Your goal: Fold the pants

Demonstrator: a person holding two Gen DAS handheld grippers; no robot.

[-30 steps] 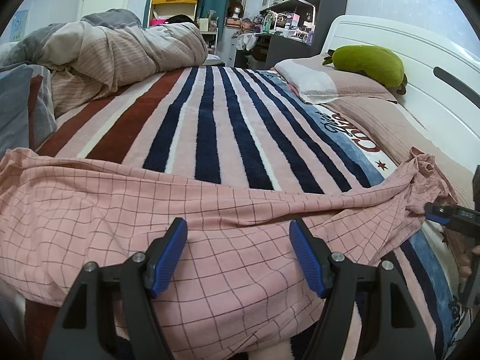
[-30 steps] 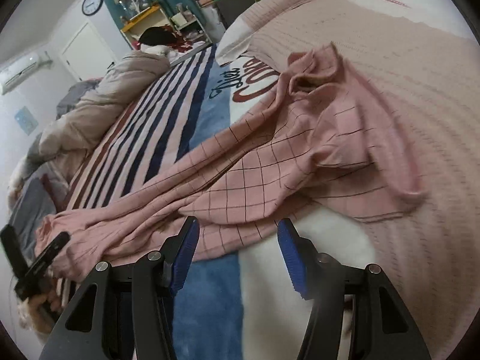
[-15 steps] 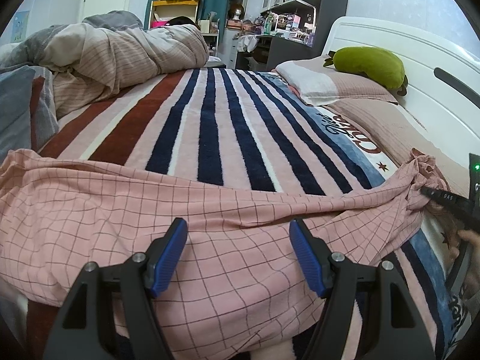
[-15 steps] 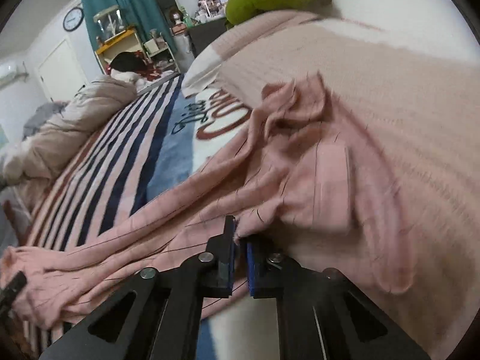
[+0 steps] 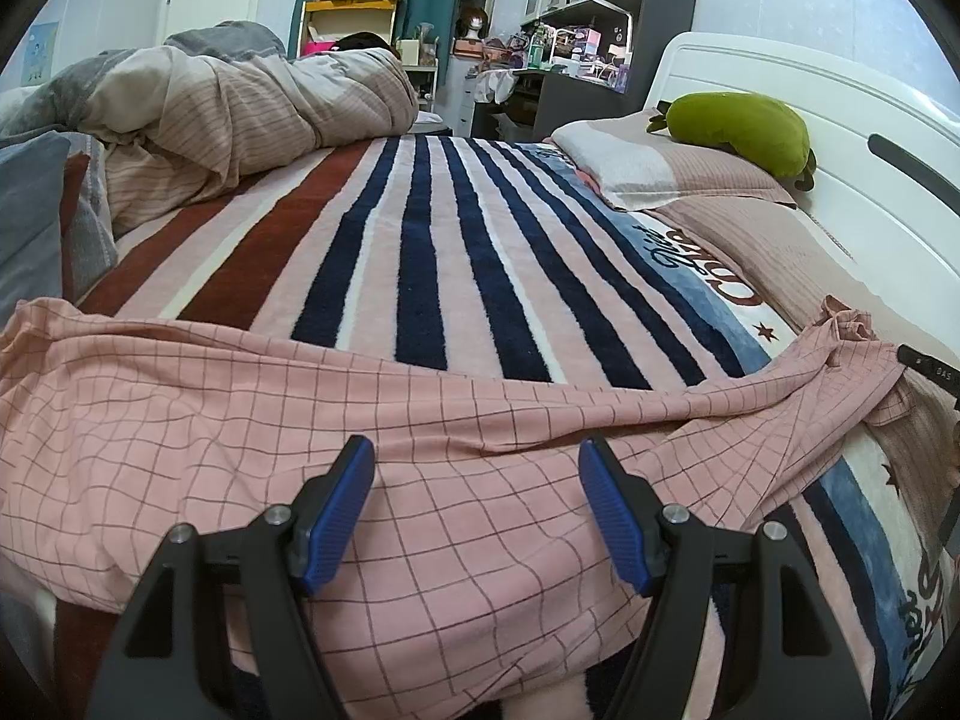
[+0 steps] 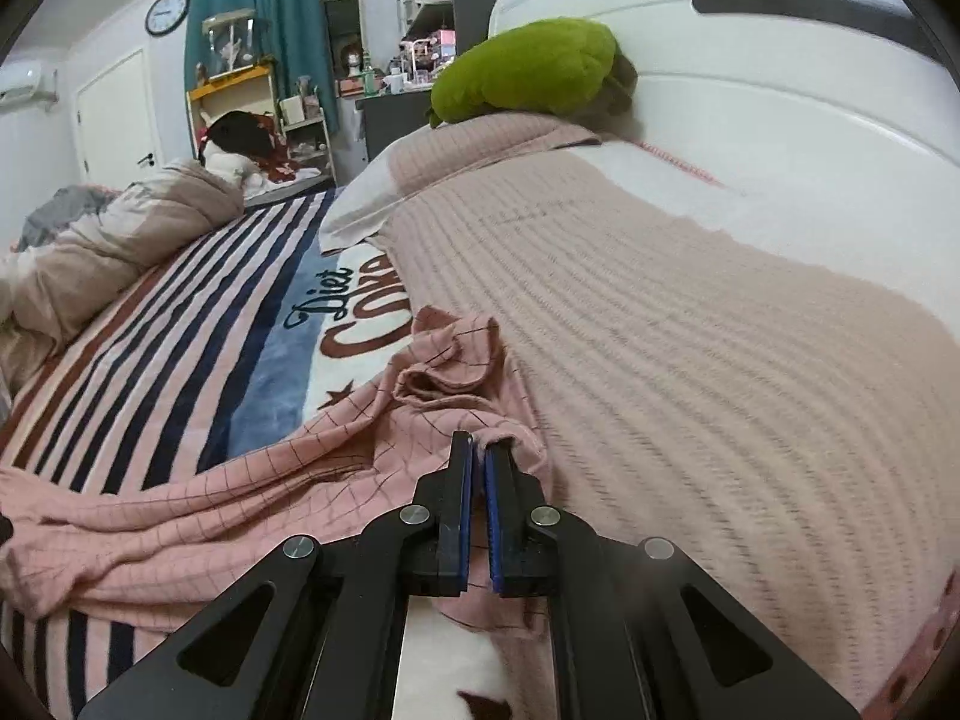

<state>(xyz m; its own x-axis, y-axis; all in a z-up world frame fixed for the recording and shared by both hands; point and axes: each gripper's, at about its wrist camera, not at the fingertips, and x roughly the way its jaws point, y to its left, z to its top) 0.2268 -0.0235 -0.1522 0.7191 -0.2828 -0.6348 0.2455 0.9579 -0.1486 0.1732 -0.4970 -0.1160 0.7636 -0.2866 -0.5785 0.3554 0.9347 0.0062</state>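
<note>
Hovering: left tool [image 5: 477, 510] sits over the pants [image 5: 240, 408], jaws wide, blue pads [image 5: 339, 507] clear of the cloth on both sides, nothing gripped. Pants are pink with a dark grid, spread in a long band across the near edge of the bed [image 5: 420, 252], running under and past the left tool from far left to far right. Ahead of the left tool: striped blanket, a bunched duvet [image 5: 228, 114] ahead-left, pillow [image 5: 660, 174] with a green plush [image 5: 744, 126] on it ahead-right, against the white headboard [image 5: 840, 96].

Right tool [image 6: 477, 474] is clamped on the pants [image 6: 240, 480], jaws narrow with a fold of cloth pinched between the pads near the bunched end. Crumpled end of the pants lies just ahead of the right tool's tips; the rest trails off to its left across the blanket. To its right, a ribbed pink cover [image 6: 690, 360]. Far ahead, plush [image 6: 528, 69] and headboard [image 6: 750, 90]. Cannot tell whether the pinched end is a waistband or a cuff.
</note>
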